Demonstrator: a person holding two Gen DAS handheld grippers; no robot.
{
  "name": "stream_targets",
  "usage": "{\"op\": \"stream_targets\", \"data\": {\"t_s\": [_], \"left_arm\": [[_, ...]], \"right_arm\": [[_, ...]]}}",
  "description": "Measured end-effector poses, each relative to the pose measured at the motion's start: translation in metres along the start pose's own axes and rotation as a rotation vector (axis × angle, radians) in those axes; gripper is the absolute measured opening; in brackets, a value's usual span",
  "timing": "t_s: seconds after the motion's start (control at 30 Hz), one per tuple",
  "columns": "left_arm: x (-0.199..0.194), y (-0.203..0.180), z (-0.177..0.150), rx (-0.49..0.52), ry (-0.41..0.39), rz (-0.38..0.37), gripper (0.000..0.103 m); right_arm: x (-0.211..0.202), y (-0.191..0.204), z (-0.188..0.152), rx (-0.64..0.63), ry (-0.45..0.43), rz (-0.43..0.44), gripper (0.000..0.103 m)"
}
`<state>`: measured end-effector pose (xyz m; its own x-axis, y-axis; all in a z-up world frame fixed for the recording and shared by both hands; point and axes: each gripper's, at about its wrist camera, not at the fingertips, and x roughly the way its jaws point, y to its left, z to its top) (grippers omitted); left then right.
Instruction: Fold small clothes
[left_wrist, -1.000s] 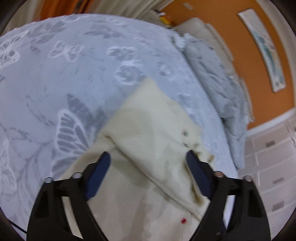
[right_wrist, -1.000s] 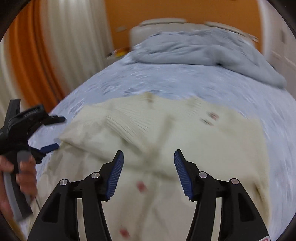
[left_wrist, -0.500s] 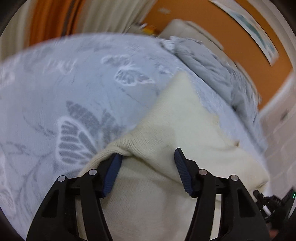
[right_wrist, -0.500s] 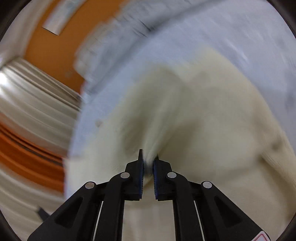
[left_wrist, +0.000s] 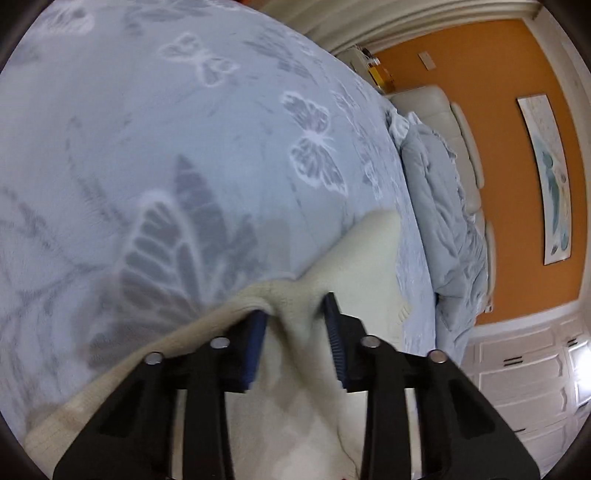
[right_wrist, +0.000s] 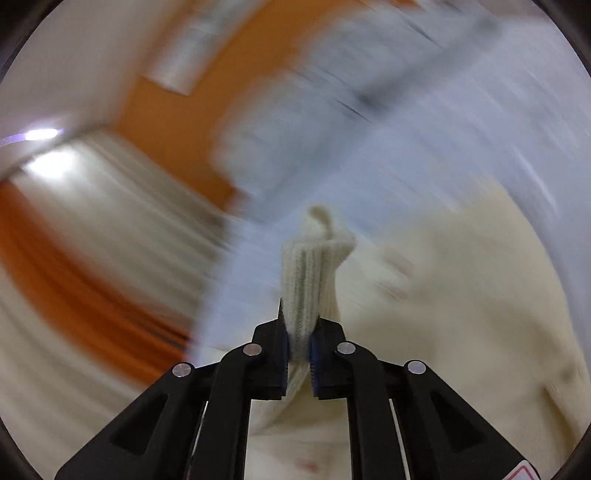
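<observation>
A cream knitted sweater (left_wrist: 354, 266) lies on a grey-blue bedspread with white butterflies (left_wrist: 166, 155). My left gripper (left_wrist: 295, 325) straddles a raised ridge of the sweater's edge; its blue pads stand partly apart with knit bunched between them. In the right wrist view my right gripper (right_wrist: 299, 332) is shut on a ribbed cream fold of the sweater (right_wrist: 310, 266), which sticks up past the fingertips. The rest of the sweater spreads to the right (right_wrist: 472, 295). That view is blurred by motion.
A crumpled pale-blue duvet (left_wrist: 443, 206) lies along the far side of the bed by a cream headboard (left_wrist: 461, 122). An orange wall with a picture (left_wrist: 554, 177) and white drawers (left_wrist: 524, 373) stand beyond. Curtains (right_wrist: 92, 229) show in the right wrist view.
My left gripper's jaws have narrowed onto the sweater's edge fold. My right gripper closed on a ribbed fold and is swinging fast with it, so its view turned.
</observation>
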<state>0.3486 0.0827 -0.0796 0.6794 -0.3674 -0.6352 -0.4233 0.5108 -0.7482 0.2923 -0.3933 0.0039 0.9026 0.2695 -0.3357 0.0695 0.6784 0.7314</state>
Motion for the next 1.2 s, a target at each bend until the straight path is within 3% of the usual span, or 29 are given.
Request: {"op": "stream_targets", "data": {"t_s": [0.07,0.13,0.17,0.2,0.27,0.4,0.5,0.6,0.63,0.67,0.7,0.77,0.87,0.9,1.0,1.07,1.1,1.13,1.2], "left_arm": [[0.001,-0.001,-0.01,0.104,-0.035,-0.002,0.026],[0.001,-0.007,-0.022,0.218,-0.071,0.026,0.026],[0.002,-0.01,-0.025,0.257,-0.082,0.038,0.026],[0.002,-0.012,-0.028,0.287,-0.094,0.048,0.026],[0.002,-0.015,-0.034,0.346,-0.123,0.061,0.026],[0.004,-0.016,-0.037,0.379,-0.156,0.067,0.027],[0.005,-0.015,-0.037,0.386,-0.168,0.054,0.028],[0.006,-0.015,-0.039,0.392,-0.174,0.053,0.028],[0.007,-0.015,-0.038,0.394,-0.177,0.053,0.028],[0.007,-0.015,-0.039,0.396,-0.178,0.052,0.028],[0.007,-0.015,-0.039,0.397,-0.178,0.053,0.028],[0.007,-0.013,-0.04,0.399,-0.179,0.052,0.028],[0.006,-0.013,-0.041,0.402,-0.184,0.047,0.028],[0.006,-0.012,-0.043,0.404,-0.187,0.044,0.028],[0.005,-0.011,-0.044,0.404,-0.189,0.04,0.028],[0.004,-0.011,-0.044,0.401,-0.189,0.035,0.028],[0.003,-0.009,-0.044,0.398,-0.189,0.03,0.028],[0.002,-0.008,-0.044,0.395,-0.189,0.023,0.028],[0.0,-0.006,-0.043,0.386,-0.19,0.006,0.028]], "right_arm": [[0.013,-0.017,-0.006,-0.031,0.049,-0.128,0.007],[0.047,-0.081,-0.033,0.107,0.248,-0.355,0.007],[0.049,-0.096,-0.042,0.124,0.264,-0.347,0.004],[0.043,-0.09,-0.042,0.09,0.223,-0.326,0.008],[0.045,-0.074,-0.043,0.061,0.229,-0.342,0.008],[0.045,-0.079,-0.045,0.048,0.229,-0.361,0.007],[0.029,-0.083,-0.041,0.079,0.202,-0.332,0.011],[0.003,-0.075,-0.032,0.12,0.111,-0.235,0.01],[-0.004,-0.076,-0.032,0.1,0.081,-0.247,0.01],[-0.001,-0.083,-0.035,0.068,0.102,-0.336,0.016],[0.004,-0.095,-0.039,0.059,0.153,-0.42,0.011],[-0.007,-0.104,-0.043,0.089,0.135,-0.394,0.013],[-0.035,-0.072,-0.037,0.048,0.013,-0.489,0.021],[-0.035,-0.057,-0.033,0.037,0.001,-0.423,0.02],[0.011,-0.002,-0.034,-0.089,0.136,-0.275,0.02],[0.066,0.033,-0.051,-0.214,0.28,-0.184,0.016],[0.088,0.038,-0.059,-0.238,0.332,-0.185,0.01],[0.115,0.034,-0.07,-0.248,0.387,-0.215,0.01],[0.157,0.011,-0.084,-0.205,0.476,-0.309,0.0]]}}
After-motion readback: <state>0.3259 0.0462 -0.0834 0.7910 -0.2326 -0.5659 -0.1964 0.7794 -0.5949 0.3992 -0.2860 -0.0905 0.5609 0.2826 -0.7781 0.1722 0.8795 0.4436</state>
